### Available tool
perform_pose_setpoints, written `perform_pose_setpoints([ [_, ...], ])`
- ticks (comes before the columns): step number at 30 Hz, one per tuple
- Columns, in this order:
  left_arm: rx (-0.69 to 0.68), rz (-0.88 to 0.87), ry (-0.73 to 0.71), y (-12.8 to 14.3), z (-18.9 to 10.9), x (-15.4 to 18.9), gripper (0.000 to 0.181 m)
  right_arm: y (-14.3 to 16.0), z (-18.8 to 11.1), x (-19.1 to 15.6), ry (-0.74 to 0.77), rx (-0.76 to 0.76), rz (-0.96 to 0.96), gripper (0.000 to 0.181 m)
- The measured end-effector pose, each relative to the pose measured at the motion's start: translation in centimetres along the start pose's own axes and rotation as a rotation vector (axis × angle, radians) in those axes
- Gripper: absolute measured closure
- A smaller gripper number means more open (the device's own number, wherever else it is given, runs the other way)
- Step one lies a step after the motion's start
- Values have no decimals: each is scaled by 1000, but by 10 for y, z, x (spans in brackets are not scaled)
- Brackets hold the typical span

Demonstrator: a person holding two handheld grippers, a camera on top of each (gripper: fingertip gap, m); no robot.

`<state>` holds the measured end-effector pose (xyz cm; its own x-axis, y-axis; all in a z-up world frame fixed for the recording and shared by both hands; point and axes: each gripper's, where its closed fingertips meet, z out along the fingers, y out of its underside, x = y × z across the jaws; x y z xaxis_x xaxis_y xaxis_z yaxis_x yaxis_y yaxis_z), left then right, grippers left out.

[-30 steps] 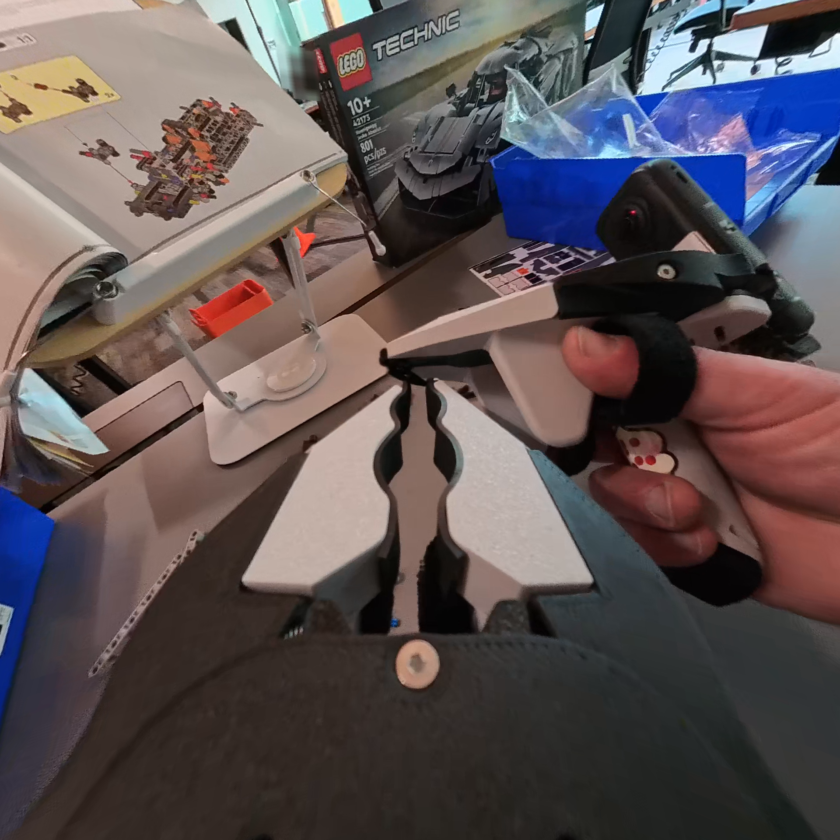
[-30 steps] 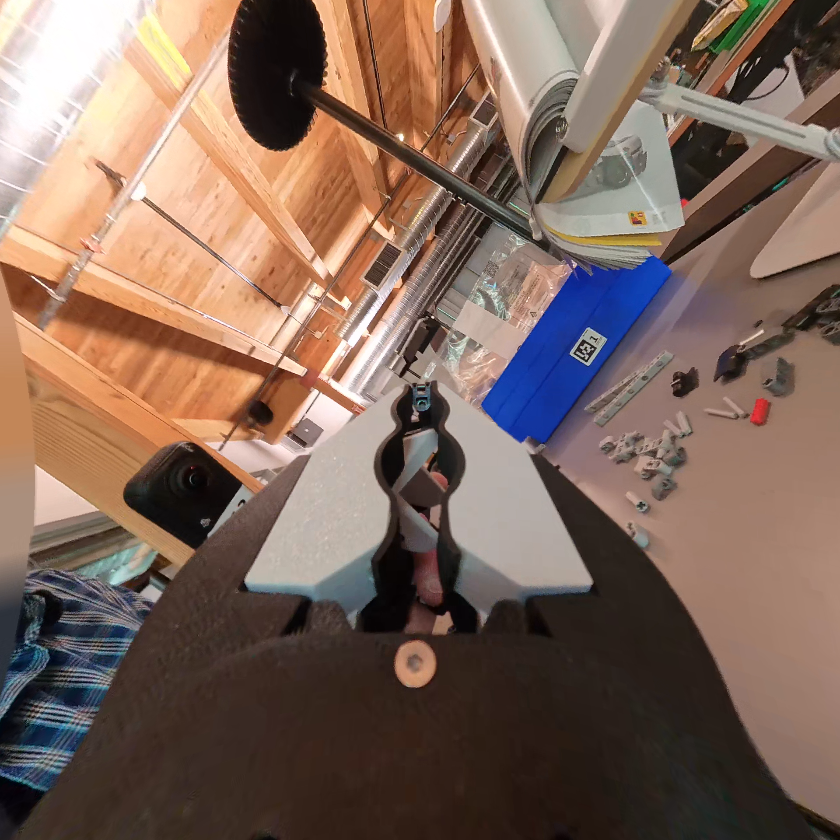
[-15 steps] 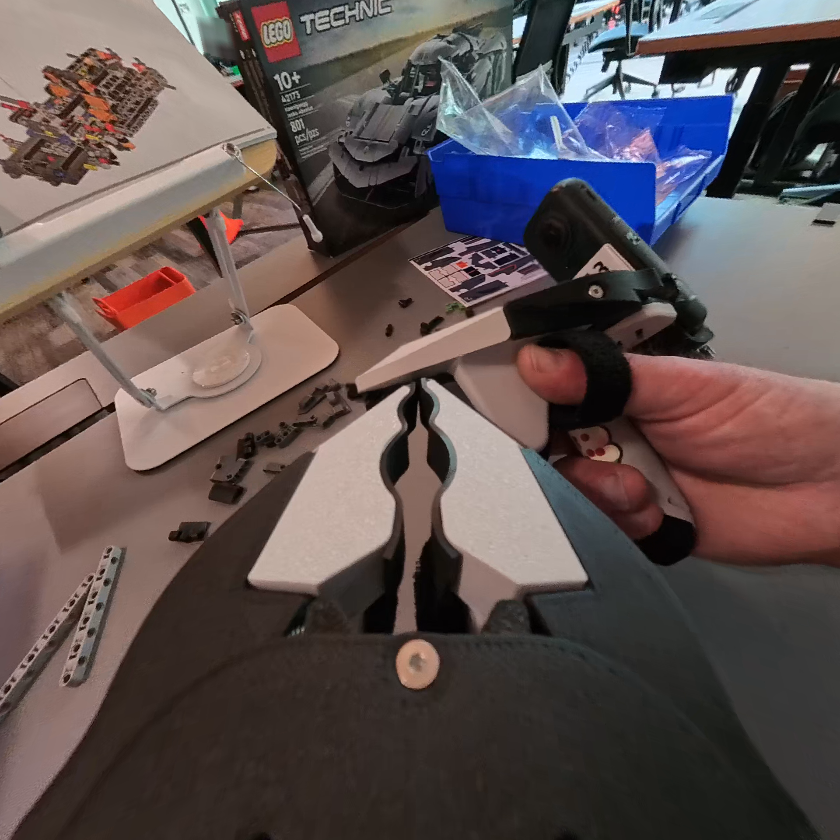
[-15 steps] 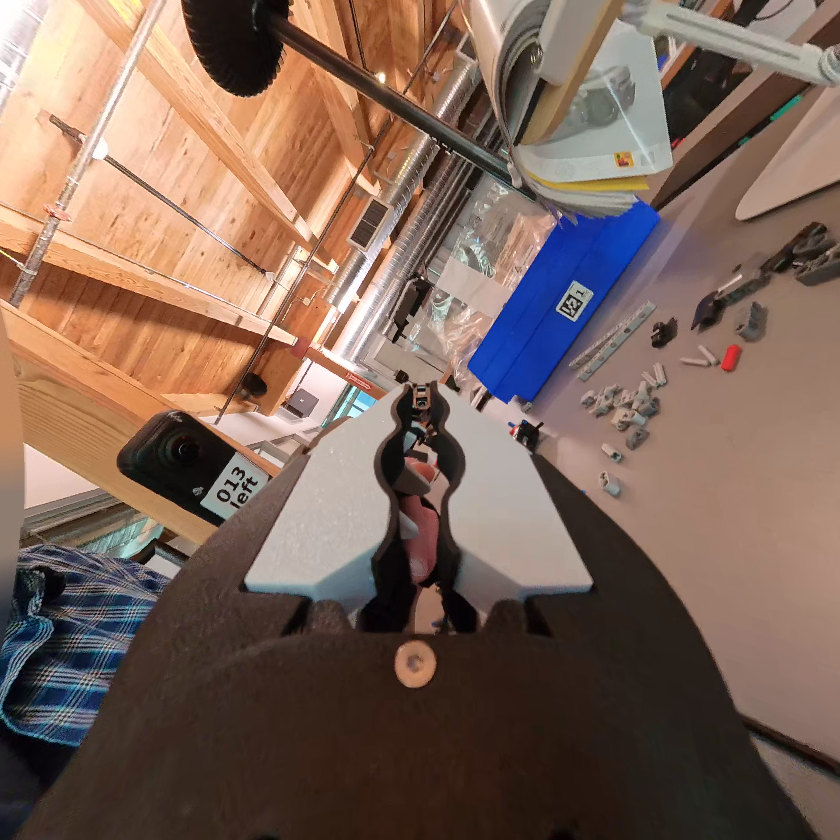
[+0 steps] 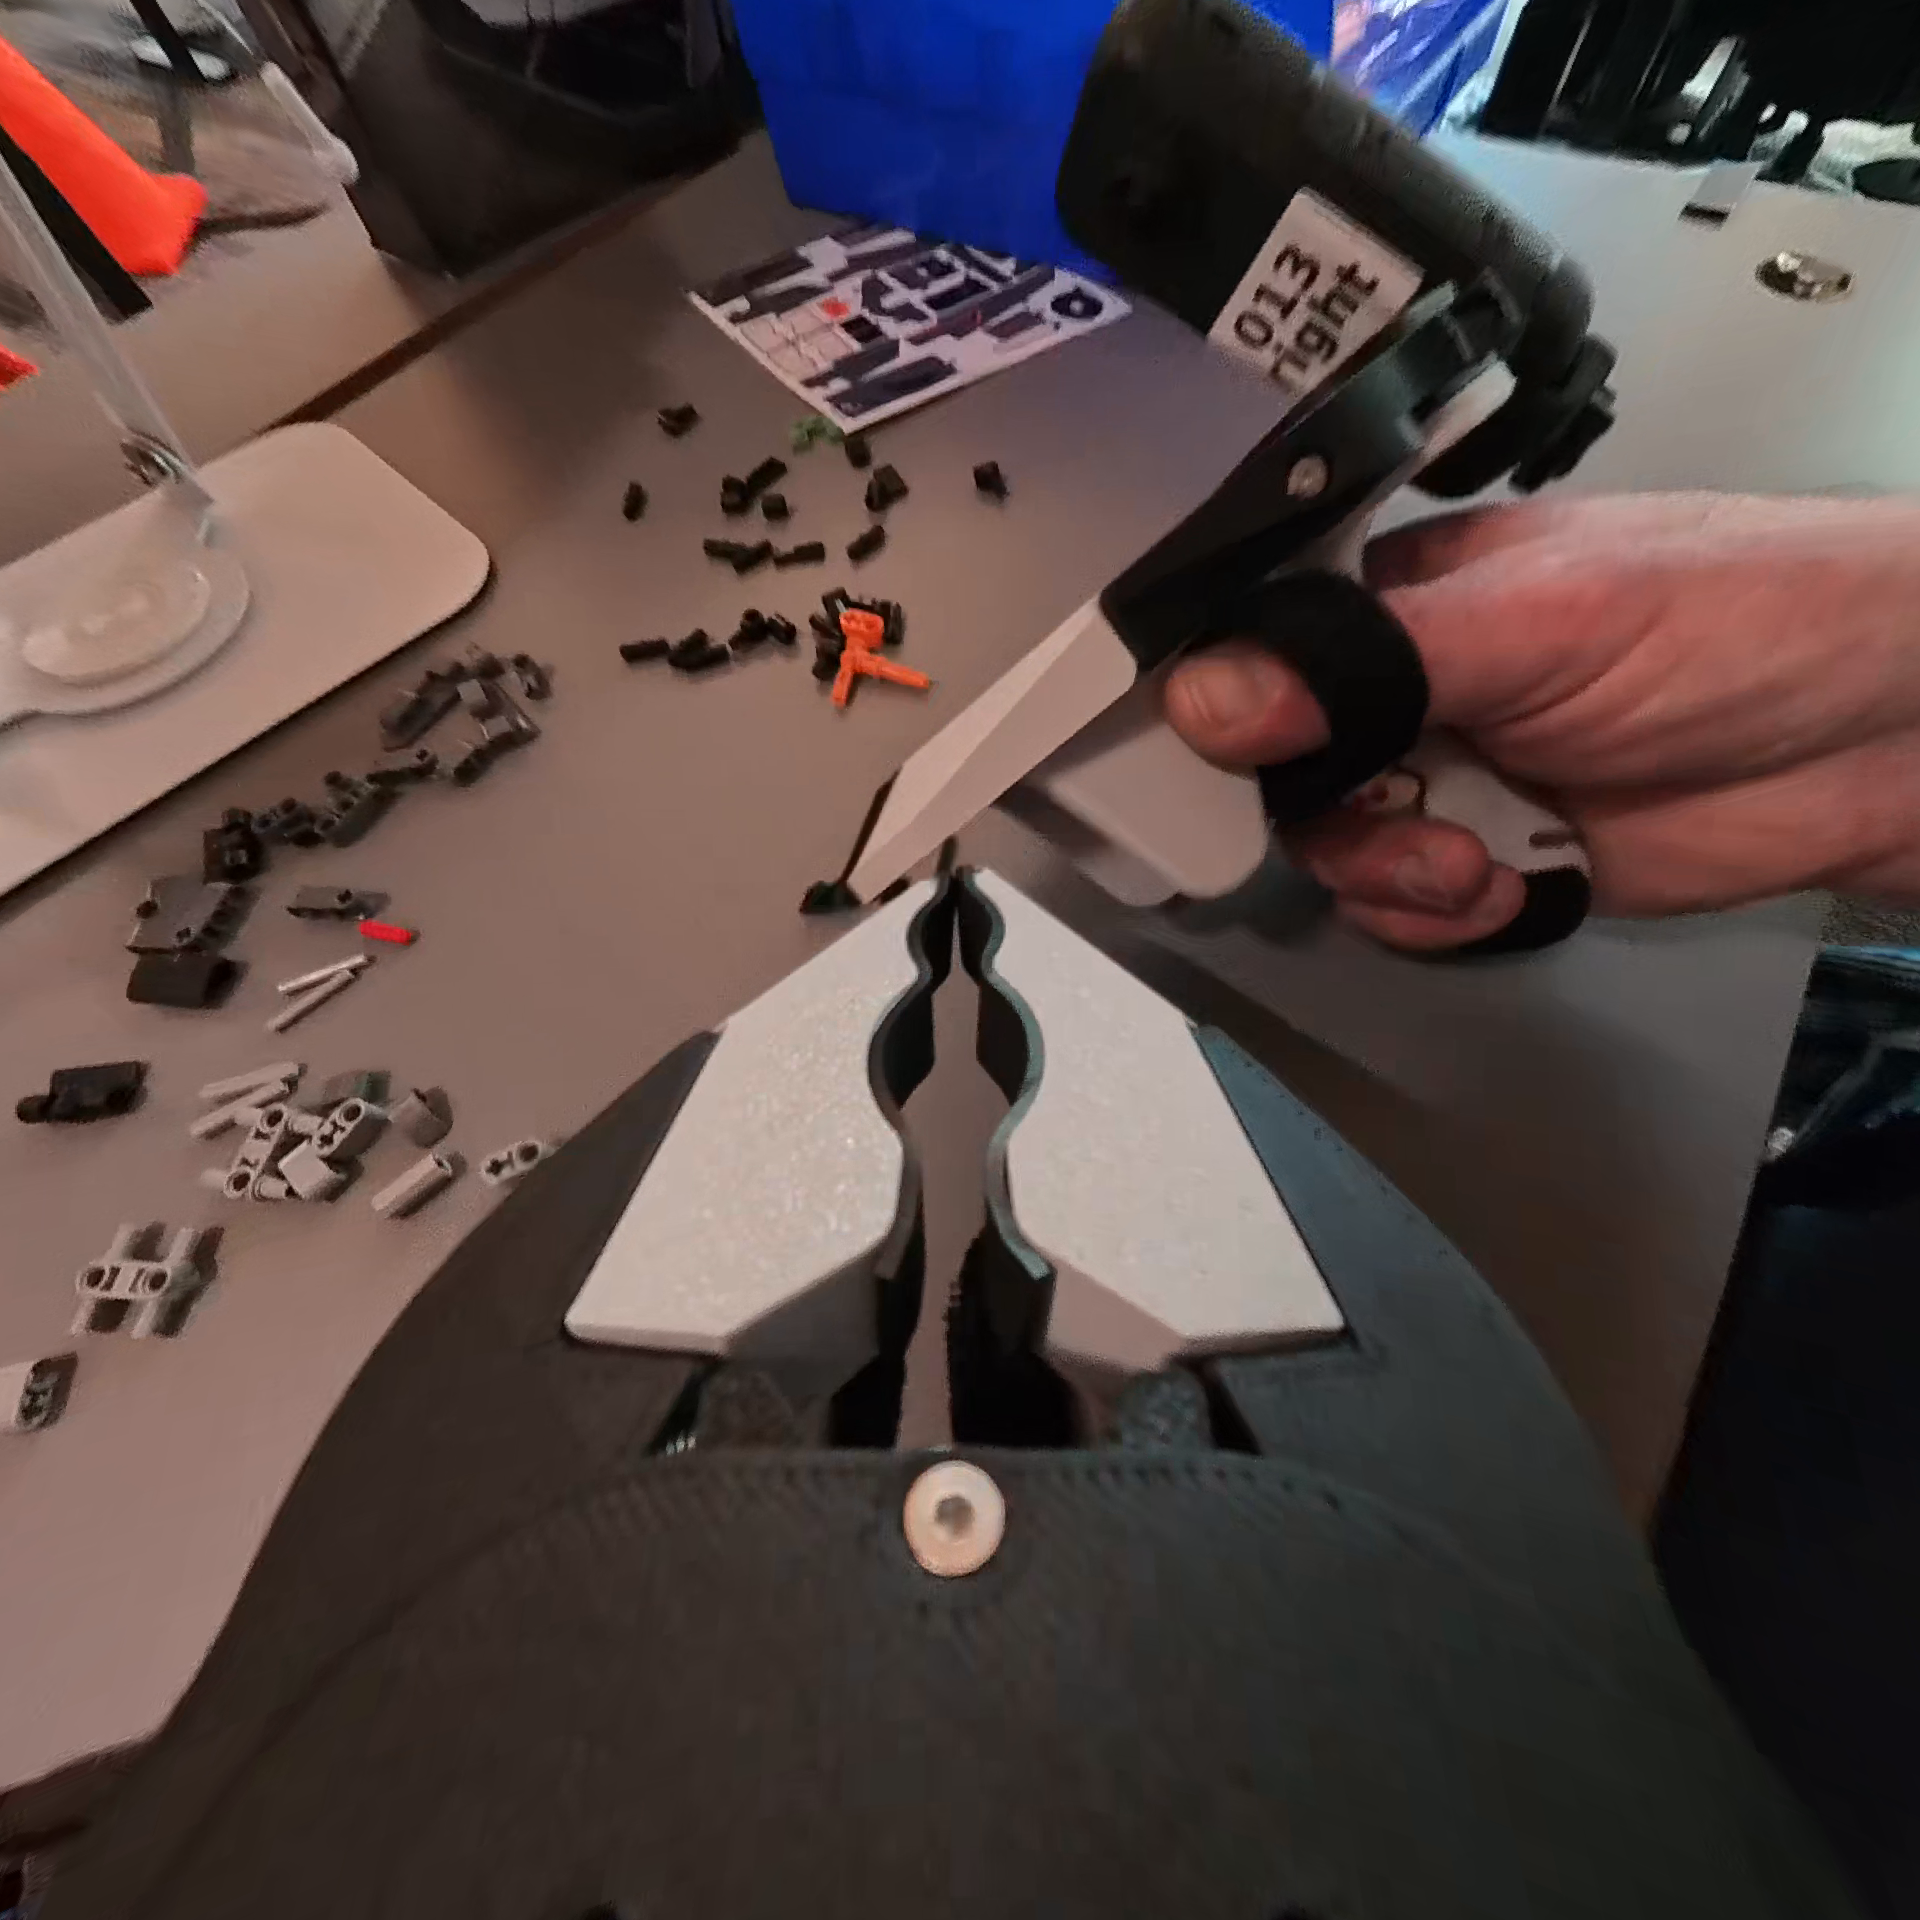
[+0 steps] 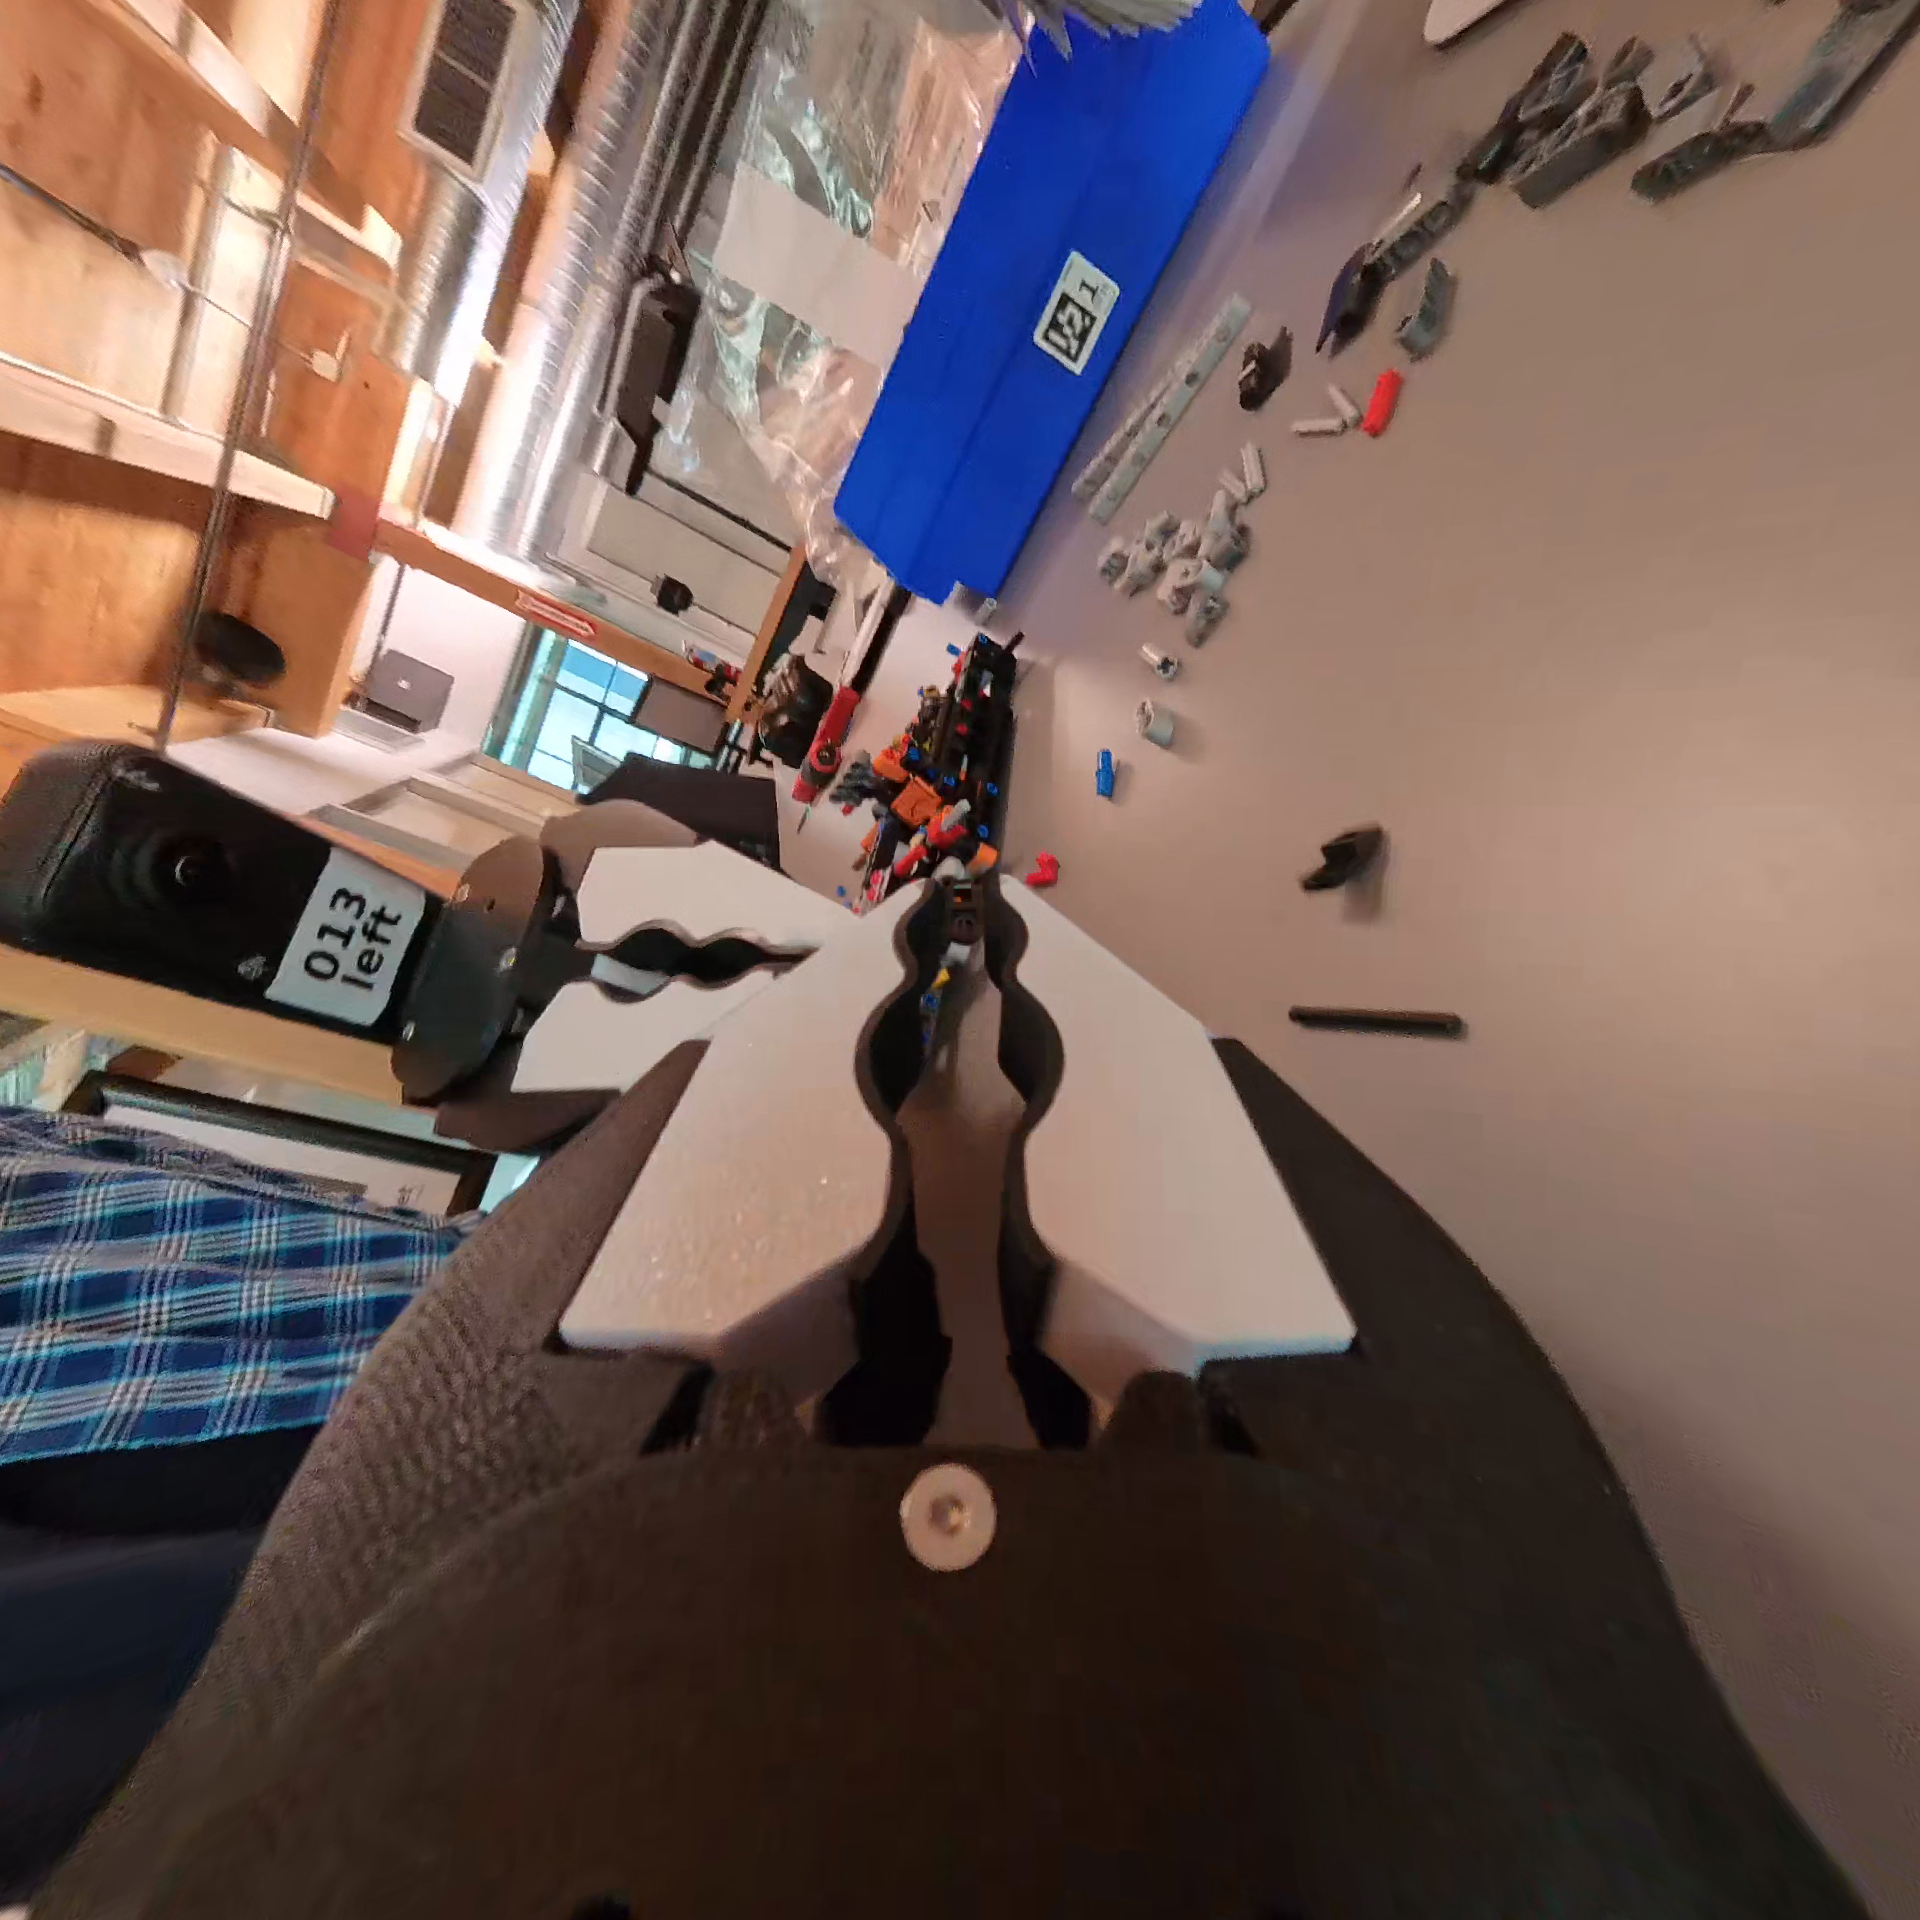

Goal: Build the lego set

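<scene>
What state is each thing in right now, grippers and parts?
left gripper, shut, tips nearly touching.
right gripper, shut on small piece.
model, partly built, lying on the table.
black axle, loose on the table.
sticker sheet, flat beside the blue bin.
grey pieces, scattered loose.

grey table, scattered lego pieces, sticker sheet

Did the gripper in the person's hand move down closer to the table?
Yes. In the left wrist view the right gripper has dropped: its tip, earlier well above the grey table, now sits right by a small black piece on it.
</scene>
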<state>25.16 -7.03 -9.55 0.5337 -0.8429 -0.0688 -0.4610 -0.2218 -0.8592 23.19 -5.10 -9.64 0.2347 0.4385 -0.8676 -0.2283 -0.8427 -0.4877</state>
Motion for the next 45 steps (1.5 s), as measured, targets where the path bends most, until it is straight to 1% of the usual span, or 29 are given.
perform_pose_setpoints([
  [2,-13,-14,-3,3,-3,-1,181,5,-4,-1,-9,-29,21,176],
  [4,-24,8,-25,4,-5,-3,179,10,-7,1,-22,-66,46,176],
  [6,-42,51,-36,6,-5,-4,175,13,-9,0,-54,-93,79,177],
  [8,-42,114,-13,6,-4,0,167,16,-10,-4,-86,-137,92,176],
  [10,-44,158,-4,8,-2,3,165,19,-12,-8,-121,-176,115,176],
  [16,-30,212,-12,9,-1,9,172,22,-16,-12,-181,-239,185,176],
  [19,-32,213,-43,11,-1,6,177,23,-14,-11,-149,-249,148,176],
  [25,-18,166,-39,11,0,6,177,22,-15,-10,-119,-256,89,175],
  [26,-18,137,-34,11,0,5,177,21,-16,-10,-118,-252,77,169],
  [28,-23,95,-42,12,-2,0,177,17,-19,-9,-100,-249,43,164],
  [29,-31,73,-40,13,-2,-2,177,16,-20,-5,-68,-253,3,162],
  [31,-34,27,-34,13,-4,-7,177,11,-23,1,5,-252,-126,163],
  [34,-34,31,-26,11,-5,-13,177,9,-21,-10,0,-285,-271,164],
  [36,-32,23,-7,8,-6,-13,177,11,-18,-15,22,-315,-412,167],
  [38,-22,-2,3,3,-7,-14,177,12,-18,-15,79,-346,-576,169],
  [41,6,-56,30,-3,-10,-13,177,5,-19,-15,171,-326,-786,172],
  [43,-12,-44,23,-3,-10,-13,177,1,-19,-25,172,-293,-870,174],
  [45,-40,13,9,-4,-9,-11,177,1,-19,-23,223,-320,-966,176],
])
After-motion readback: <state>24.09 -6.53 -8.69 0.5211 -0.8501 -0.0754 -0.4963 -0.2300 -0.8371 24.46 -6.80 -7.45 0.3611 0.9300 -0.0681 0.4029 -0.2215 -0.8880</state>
